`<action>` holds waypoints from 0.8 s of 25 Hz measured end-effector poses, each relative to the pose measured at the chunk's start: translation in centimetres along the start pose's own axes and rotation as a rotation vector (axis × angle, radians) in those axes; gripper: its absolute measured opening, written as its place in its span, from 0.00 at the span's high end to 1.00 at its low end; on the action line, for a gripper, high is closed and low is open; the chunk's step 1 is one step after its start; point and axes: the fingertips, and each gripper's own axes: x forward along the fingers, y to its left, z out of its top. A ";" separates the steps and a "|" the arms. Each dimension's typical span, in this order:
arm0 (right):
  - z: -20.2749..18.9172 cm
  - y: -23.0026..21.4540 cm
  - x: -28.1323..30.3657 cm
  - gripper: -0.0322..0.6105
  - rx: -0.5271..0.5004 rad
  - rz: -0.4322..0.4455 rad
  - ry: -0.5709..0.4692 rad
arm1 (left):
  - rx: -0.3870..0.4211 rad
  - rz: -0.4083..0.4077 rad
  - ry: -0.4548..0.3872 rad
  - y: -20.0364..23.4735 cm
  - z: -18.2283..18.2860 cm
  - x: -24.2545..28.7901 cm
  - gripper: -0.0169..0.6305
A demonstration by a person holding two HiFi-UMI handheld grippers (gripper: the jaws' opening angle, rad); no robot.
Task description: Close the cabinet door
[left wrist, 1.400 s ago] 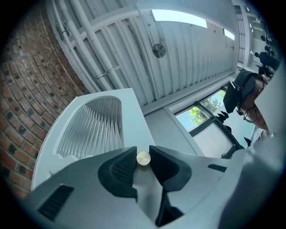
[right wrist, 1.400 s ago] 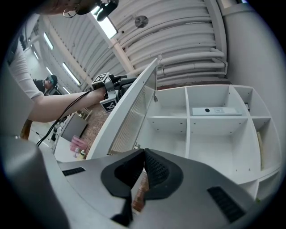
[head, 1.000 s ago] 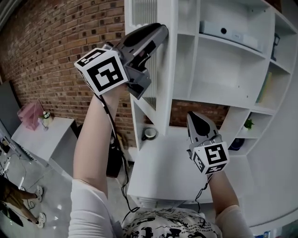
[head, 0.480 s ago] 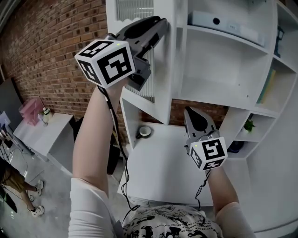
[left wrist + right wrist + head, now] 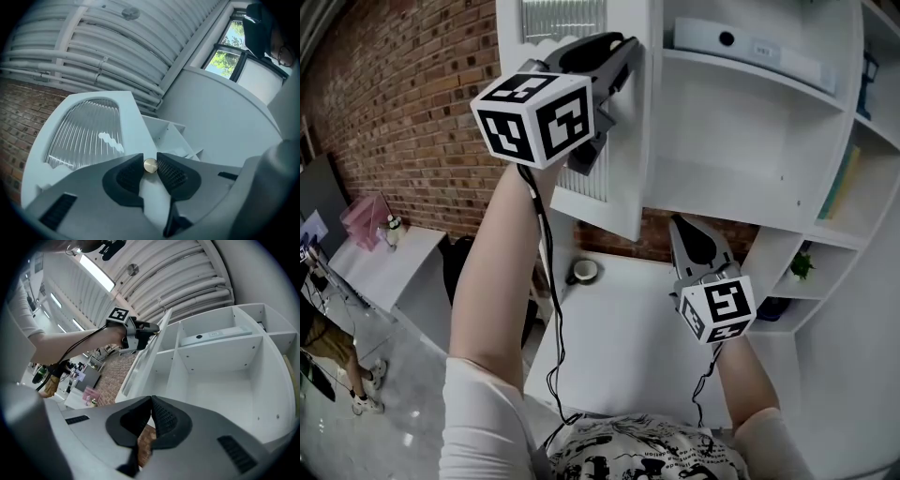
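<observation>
The white cabinet door (image 5: 623,187) has a ribbed glass panel (image 5: 84,131) and a small brass knob (image 5: 150,165) on its right stile. My left gripper (image 5: 150,165) is shut on that knob, one pad on each side. In the head view the left gripper (image 5: 628,45) is raised high against the door's edge and hides the knob. The door stands partly swung out from the white cabinet (image 5: 750,122). My right gripper (image 5: 677,222) hangs lower, shut and empty, pointing up at the open shelves. The right gripper view shows its pads (image 5: 161,416) together, with the door (image 5: 140,359) and the left gripper (image 5: 145,328) beyond.
A flat white box (image 5: 741,47) lies on the top shelf. On the white counter (image 5: 619,347) below the door stands a small cup (image 5: 583,272). Books (image 5: 844,183) and a little plant (image 5: 802,267) sit at the right. A brick wall (image 5: 412,112) lies left.
The left gripper has carried the knob round, and the door has swung from edge-on to showing more of its face, nearer the cabinet front. The right gripper stays shut and low.
</observation>
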 end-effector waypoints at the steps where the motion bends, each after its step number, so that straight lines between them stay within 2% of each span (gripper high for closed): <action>1: -0.2 -0.3 0.1 0.93 -0.001 0.001 -0.001 | 0.008 0.012 0.004 0.1 -0.3 0.4 0.82; 9: -1.9 -3.5 0.5 0.93 0.004 -0.002 0.009 | 0.090 0.119 0.043 0.7 -2.3 3.6 0.82; 20: -4.2 -6.9 1.6 0.93 0.022 -0.007 0.022 | 0.187 0.156 0.077 2.0 -4.7 6.7 0.82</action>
